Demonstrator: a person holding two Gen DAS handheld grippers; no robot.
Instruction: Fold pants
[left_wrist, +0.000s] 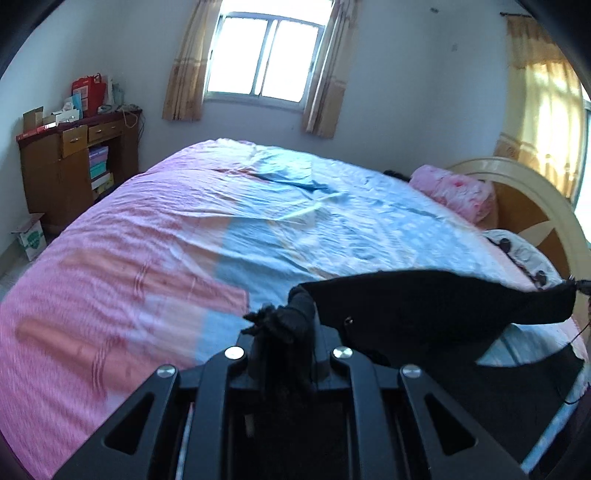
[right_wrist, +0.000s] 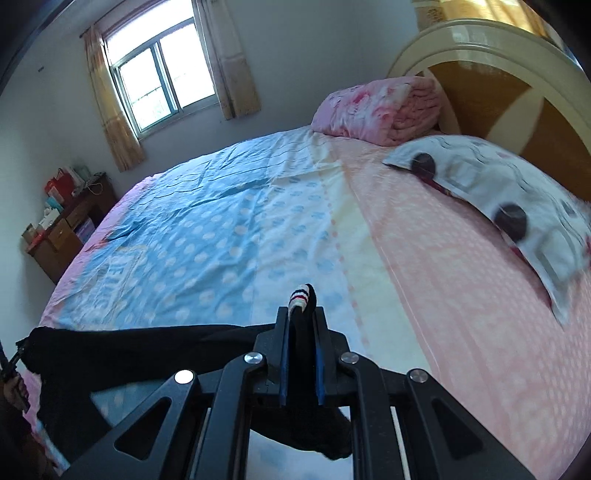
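Observation:
Black pants (left_wrist: 436, 306) hang stretched between my two grippers above the bed. My left gripper (left_wrist: 286, 328) is shut on one bunched end of the waistband, and the cloth runs off to the right. In the right wrist view my right gripper (right_wrist: 301, 325) is shut on the other end of the pants (right_wrist: 147, 347), where a striped trim (right_wrist: 300, 297) pokes out between the fingers. The cloth runs left toward the other gripper and sags below.
The bed (left_wrist: 184, 229) has a pink and blue sheet (right_wrist: 221, 240). A folded pink quilt (right_wrist: 380, 107) and a white pillow (right_wrist: 517, 206) lie by the headboard (right_wrist: 498, 74). A wooden desk (left_wrist: 74, 162) stands by the far wall, with a box (left_wrist: 31, 236) on the floor.

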